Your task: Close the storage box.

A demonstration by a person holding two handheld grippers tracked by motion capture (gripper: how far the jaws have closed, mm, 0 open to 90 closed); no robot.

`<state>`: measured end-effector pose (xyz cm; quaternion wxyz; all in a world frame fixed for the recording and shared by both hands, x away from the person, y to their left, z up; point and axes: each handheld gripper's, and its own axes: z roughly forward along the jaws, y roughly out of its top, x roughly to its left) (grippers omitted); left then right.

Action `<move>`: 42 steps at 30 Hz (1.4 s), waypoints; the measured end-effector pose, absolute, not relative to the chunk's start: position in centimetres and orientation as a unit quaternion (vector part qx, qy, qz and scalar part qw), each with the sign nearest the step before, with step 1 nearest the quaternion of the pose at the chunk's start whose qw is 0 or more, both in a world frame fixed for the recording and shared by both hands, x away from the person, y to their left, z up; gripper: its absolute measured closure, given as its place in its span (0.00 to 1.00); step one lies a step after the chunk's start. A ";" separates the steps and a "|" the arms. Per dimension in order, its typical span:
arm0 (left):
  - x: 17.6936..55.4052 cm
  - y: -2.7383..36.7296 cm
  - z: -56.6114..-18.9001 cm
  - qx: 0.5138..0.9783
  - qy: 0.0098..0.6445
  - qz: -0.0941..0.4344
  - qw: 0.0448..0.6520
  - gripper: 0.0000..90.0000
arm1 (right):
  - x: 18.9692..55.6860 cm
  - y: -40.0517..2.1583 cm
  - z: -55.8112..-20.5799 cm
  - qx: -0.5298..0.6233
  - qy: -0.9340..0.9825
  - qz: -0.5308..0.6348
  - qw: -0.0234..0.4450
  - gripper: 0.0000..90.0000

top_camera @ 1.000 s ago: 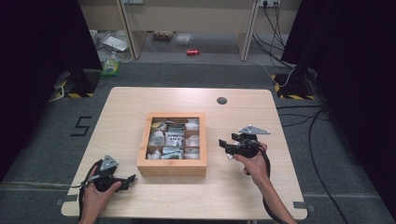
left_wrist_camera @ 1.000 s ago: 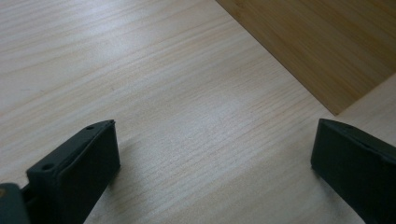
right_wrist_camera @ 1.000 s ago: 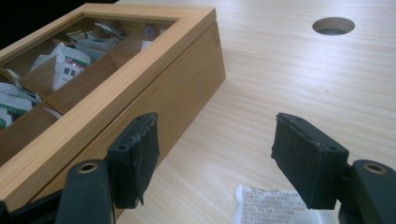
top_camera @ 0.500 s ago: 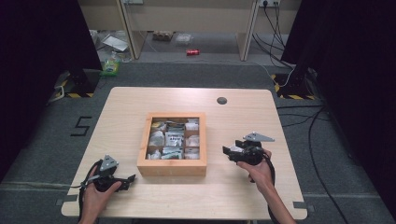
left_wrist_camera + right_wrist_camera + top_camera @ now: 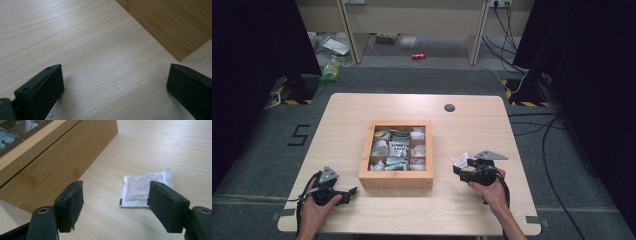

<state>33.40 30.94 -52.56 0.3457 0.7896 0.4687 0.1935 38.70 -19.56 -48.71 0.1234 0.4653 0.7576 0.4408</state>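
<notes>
Right tongs (image 5: 115, 202) drew back; sachet (image 5: 143, 188) lies just ahead.

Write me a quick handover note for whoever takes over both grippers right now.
Right gripper: open, empty, beside the small white printed sachet lying flat on the light wooden table, right of the square wooden compartment box.
Left gripper: open, empty, low over bare table near the box's front left corner.
Done: one sachet lies outside the box.
Left: more packets sit in the box's compartments; what happens to them next isn't clear.
</notes>
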 end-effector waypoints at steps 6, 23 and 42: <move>33.4 30.9 -52.6 0.789 0.469 0.194 0.346 0.00 | 37.9 -19.7 -49.1 0.466 0.763 0.431 0.124 0.31; 33.3 30.9 -52.6 0.790 0.469 0.194 0.345 0.00 | 34.8 -21.0 -50.1 0.456 0.790 0.390 0.130 0.25; 33.3 30.9 -52.6 0.790 0.469 0.195 0.345 0.00 | 34.9 -20.5 -51.3 0.419 0.827 0.334 0.173 0.16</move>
